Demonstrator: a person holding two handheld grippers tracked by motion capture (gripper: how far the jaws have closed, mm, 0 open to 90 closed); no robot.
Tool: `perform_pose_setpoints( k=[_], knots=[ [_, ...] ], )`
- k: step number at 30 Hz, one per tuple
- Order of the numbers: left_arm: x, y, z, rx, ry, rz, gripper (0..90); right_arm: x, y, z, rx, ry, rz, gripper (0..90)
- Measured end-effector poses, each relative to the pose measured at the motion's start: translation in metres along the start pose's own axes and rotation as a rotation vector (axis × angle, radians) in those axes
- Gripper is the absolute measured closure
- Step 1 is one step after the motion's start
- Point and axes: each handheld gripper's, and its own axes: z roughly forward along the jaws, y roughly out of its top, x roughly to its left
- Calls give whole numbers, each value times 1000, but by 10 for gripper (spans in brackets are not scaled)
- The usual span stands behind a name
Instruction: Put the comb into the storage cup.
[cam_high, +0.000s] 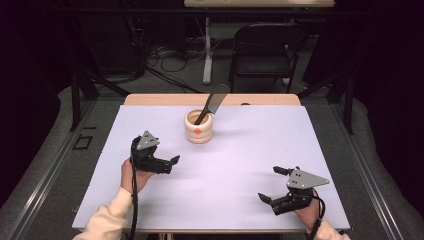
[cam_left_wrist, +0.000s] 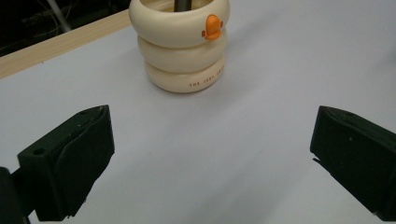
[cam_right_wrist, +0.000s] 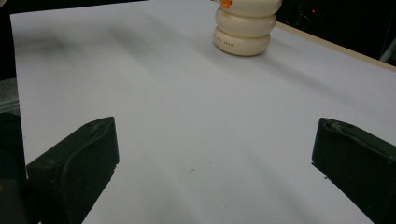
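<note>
Your left gripper (cam_high: 167, 161) sits over the left half of the table (cam_high: 240, 165), its jaws spread wide and holding nothing. From above it points toward the middle of the table, with your left hand (cam_high: 131, 174) wrapped under it and the cable trailing back along your sleeve (cam_high: 107, 217).

In the left gripper view the two black jaws stand far apart at the bottom corners, bare white table between them, and the holder (cam_left_wrist: 181, 44) lies straight ahead, near but not touching either jaw.

The holder (cam_high: 198, 126) is a cream pot made of three stacked rings, standing upright at the far middle of the table, close to the wooden back edge (cam_high: 150, 99). It has a small orange duck bill (cam_left_wrist: 212, 27) on its top ring and a line of tiny print on the bottom ring, too small to read. A dark spatula (cam_high: 212, 103) stands in it, leaning to the right with its flat blade up.

Your right gripper (cam_high: 275, 184) is at the near right of the table, well apart from the holder and from your left gripper. Its jaws are also spread wide and empty, pointing left across the table. In the right gripper view the holder (cam_right_wrist: 243, 29) shows far off at the top, cut by the frame, with open white table between it and the jaws.

A folding chair (cam_high: 265, 52) stands on the floor beyond the table.
</note>
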Motion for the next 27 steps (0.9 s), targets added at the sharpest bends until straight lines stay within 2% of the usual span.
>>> perform_pose_setpoints(
  k=[17, 27],
  knots=[
    [-8, -21, -17, -10, 19, 8, 0, 0, 0, 0, 5, -1, 2, 1],
    [-10, -31, -26, -11, 19, -2, 0, 0, 0, 1, 7, 0, 1, 1]
  ],
)
